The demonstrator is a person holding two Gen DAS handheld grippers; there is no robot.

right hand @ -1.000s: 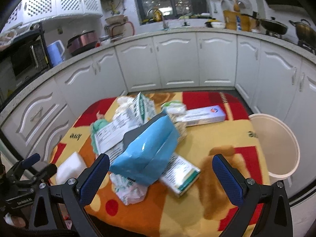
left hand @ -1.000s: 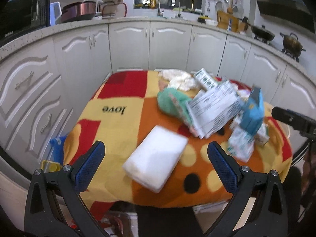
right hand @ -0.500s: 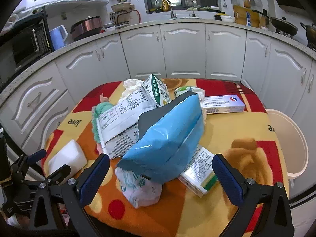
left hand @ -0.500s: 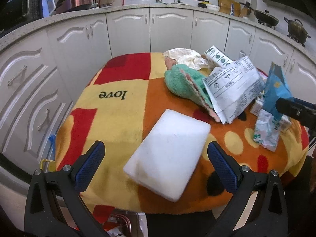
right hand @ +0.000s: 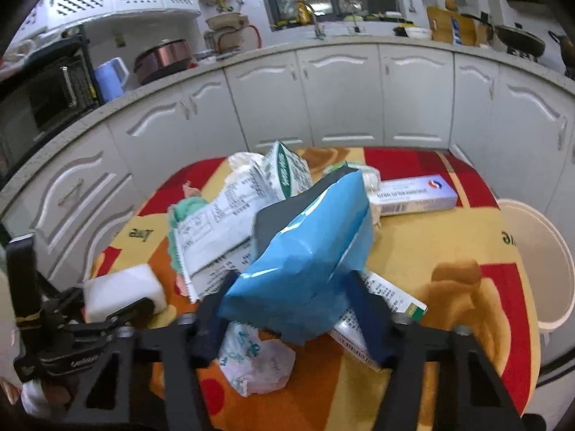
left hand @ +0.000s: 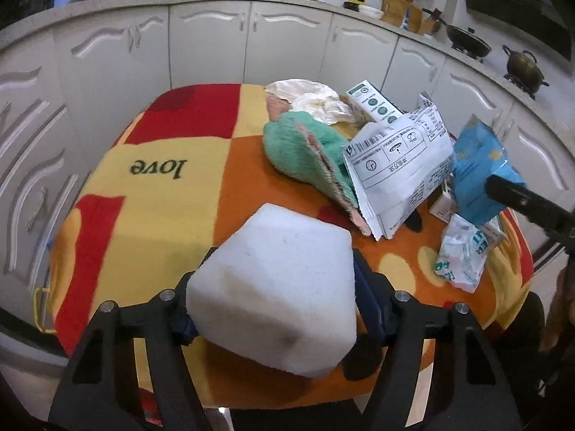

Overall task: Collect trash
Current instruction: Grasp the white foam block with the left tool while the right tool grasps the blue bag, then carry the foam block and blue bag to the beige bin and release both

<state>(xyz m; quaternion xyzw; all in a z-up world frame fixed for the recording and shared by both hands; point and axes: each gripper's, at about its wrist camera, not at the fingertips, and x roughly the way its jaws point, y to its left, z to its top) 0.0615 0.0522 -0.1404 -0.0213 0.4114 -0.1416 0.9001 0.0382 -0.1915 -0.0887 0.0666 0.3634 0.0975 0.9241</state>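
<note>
A white foam block (left hand: 287, 251) lies at the near edge of the blanket-covered table (left hand: 161, 197). My left gripper (left hand: 278, 298) has its jaws closing, and the blue pads press on both sides of the block. In the right wrist view a crumpled blue bag (right hand: 312, 244) leans on the trash pile. My right gripper (right hand: 289, 298) is closing around the bag's lower end, its pads against the bag. The foam block (right hand: 122, 287) with the left gripper on it also shows at the left of that view.
The pile holds a green cloth (left hand: 305, 154), a white printed packet (left hand: 399, 165), a long carton (right hand: 413, 197) and a crumpled wrapper (right hand: 255, 359). A pale bin (right hand: 539, 262) stands right of the table. White cabinets curve round behind.
Both grippers stood wide open before and have closed in, the left onto the foam block and the right onto the blue bag. The left gripper also came forward and down to the block.
</note>
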